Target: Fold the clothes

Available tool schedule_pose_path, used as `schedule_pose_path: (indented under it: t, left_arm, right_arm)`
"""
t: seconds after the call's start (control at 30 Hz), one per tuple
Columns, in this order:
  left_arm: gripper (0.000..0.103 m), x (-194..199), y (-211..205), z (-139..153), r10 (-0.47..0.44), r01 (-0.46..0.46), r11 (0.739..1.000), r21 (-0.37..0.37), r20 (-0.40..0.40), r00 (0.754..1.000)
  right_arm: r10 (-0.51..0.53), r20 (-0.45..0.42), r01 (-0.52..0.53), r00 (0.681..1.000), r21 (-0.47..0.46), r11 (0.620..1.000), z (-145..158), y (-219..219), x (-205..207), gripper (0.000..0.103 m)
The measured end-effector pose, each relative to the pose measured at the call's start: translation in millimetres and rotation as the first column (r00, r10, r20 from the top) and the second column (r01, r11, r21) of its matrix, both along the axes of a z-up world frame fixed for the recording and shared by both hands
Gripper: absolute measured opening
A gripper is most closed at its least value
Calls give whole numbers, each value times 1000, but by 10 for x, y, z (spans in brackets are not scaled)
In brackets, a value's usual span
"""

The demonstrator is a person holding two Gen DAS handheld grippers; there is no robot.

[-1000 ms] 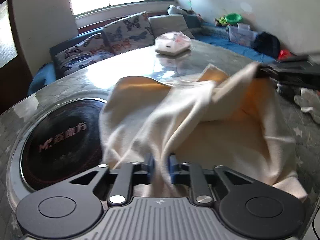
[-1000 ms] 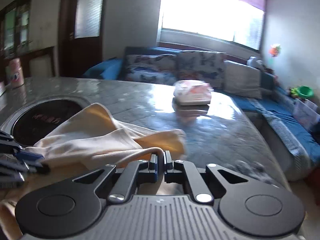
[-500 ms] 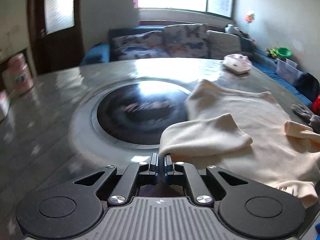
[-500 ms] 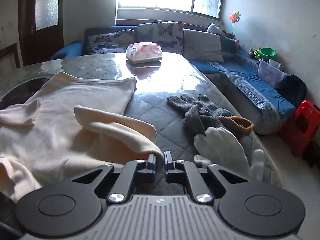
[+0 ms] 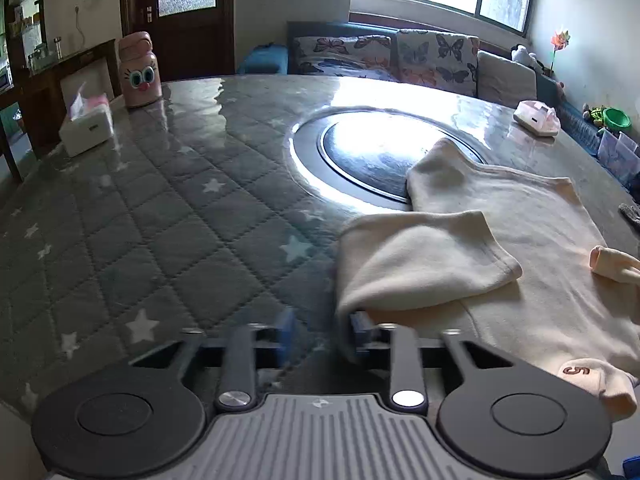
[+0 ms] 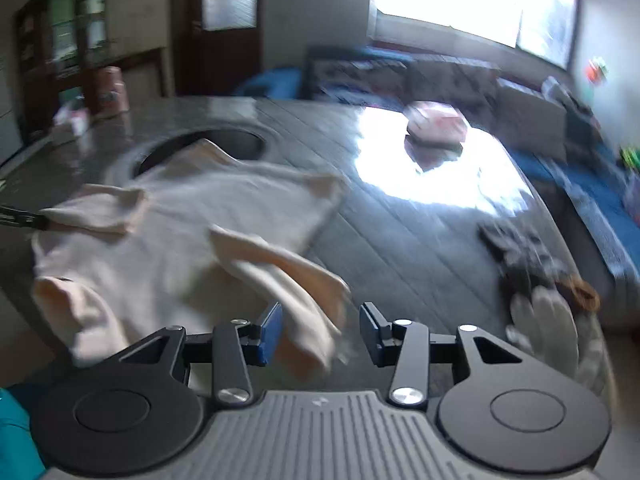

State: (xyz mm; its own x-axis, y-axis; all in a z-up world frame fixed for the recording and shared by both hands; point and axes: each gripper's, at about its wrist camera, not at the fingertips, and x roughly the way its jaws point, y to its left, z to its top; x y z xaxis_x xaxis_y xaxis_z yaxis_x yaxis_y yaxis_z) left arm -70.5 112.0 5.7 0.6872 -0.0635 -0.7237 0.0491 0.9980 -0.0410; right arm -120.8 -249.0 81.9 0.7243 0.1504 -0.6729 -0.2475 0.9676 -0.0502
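1. Since half a second ago, both of your grippers have let go: the jaws that were pinched on cloth have just been opening, and the two sleeves now lie folded in over the body of the garment.
2. Your left gripper [image 5: 322, 334] stands partly open; the fold of the left sleeve [image 5: 420, 264] lies against its right pad, but the pads do not press on it.
3. Your right gripper [image 6: 320, 334] is also partly open, with the right sleeve [image 6: 288, 276] hanging loose between the pads, blurred.
4. That cream fleece long-sleeved top [image 5: 520, 248] lies spread on the grey quilted star-print table cover [image 5: 160, 220], its far corner over the round black glass hob [image 5: 372, 152].
5. Grey and white knitted gloves [image 6: 536, 276] lie near the table's right edge, apart from the top.
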Motion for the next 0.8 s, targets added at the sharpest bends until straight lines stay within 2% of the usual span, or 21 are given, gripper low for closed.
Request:
schedule_pose_path:
  t: [0.13, 0.2, 0.23, 0.33, 0.43, 0.47, 0.5, 0.57, 0.7, 0.8]
  left_arm:
    - [60, 1, 7, 70, -25, 24, 999, 23, 27, 999]
    - [73, 10, 29, 99, -36, 35, 999, 22, 29, 999]
    - [76, 11, 47, 115, -41, 41, 999, 19, 32, 999]
    - [78, 0, 96, 163, -35, 34, 999, 39, 41, 999]
    - [79, 92, 69, 206, -39, 37, 999, 38, 56, 998]
    - [79, 132, 53, 220, -42, 40, 999, 35, 62, 997]
    - [78, 172, 37, 234, -44, 42, 999, 31, 68, 997]
    - [77, 261, -6, 260, -53, 52, 998, 25, 78, 996]
    - [61, 596, -277, 259, -118, 118, 993, 11, 79, 990]
    - [53, 885, -482, 226, -156, 156, 988, 5, 85, 984]
  right_arm:
    - [96, 33, -96, 995, -4, 995, 5, 297, 204, 43]
    - [145, 25, -145, 989, -13, 989, -104, 465, 373, 43]
    - [165, 20, -165, 986, -25, 986, -171, 555, 445, 43]
    - [208, 15, -205, 978, -100, 974, -386, 754, 616, 41]
    - [214, 13, -209, 977, -152, 966, -490, 799, 664, 27]
    - [208, 12, -203, 978, -160, 966, -505, 783, 672, 15]
    - [197, 16, -192, 980, -169, 967, -508, 760, 674, 8]
    - [127, 63, -112, 990, -201, 973, -430, 629, 655, 6]
    - [-59, 139, 95, 989, -274, 957, -233, 236, 656, 6]
    - [-157, 149, 195, 976, -293, 936, -166, -28, 706, 10]
